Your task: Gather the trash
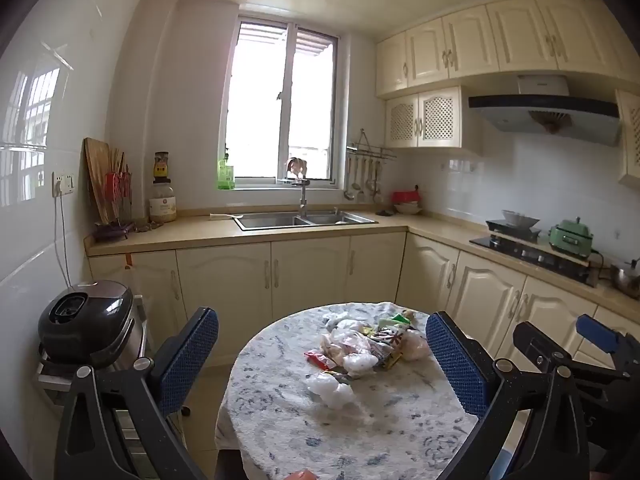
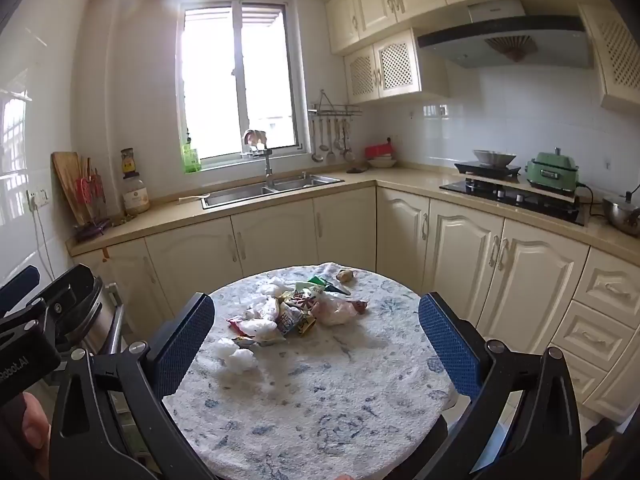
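From the left wrist, a round table (image 1: 280, 432) under a blue-mottled white cloth is seen in a cream kitchen; the trash pile (image 1: 360, 348) lies on it, beyond the left gripper (image 1: 322, 356), spread wide and empty. From the right wrist, the right gripper (image 2: 316, 344) is likewise spread, nothing gripped, with the trash pile (image 2: 288, 316) near the table's middle and the sink (image 2: 272, 190) beneath the window (image 2: 236, 84).

Both claws (image 1: 322, 356) (image 2: 316, 336) wide apart, empty.
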### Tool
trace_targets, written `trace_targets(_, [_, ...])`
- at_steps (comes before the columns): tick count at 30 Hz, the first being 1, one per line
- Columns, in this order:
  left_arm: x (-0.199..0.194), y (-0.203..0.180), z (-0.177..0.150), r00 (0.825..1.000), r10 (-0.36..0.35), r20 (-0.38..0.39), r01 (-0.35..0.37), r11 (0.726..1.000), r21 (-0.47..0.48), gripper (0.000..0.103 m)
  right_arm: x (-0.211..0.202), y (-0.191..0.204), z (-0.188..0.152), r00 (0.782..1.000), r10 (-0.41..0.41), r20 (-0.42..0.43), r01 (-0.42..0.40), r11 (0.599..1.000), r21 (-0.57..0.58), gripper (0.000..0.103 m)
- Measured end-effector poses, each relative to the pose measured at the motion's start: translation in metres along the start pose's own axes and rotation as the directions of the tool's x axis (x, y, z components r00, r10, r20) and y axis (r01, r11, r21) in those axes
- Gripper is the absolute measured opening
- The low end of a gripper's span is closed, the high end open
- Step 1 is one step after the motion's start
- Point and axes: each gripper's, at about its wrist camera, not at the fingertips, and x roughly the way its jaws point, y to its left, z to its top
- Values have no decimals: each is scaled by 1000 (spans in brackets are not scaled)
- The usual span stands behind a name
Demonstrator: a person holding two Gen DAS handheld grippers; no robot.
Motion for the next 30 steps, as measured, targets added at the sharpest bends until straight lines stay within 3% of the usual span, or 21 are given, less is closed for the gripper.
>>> trace_targets(30, [15,14,-5,997,-48,-63,44,997,-61,102,1,2,2,1000,14,9,-14,1000,5,103])
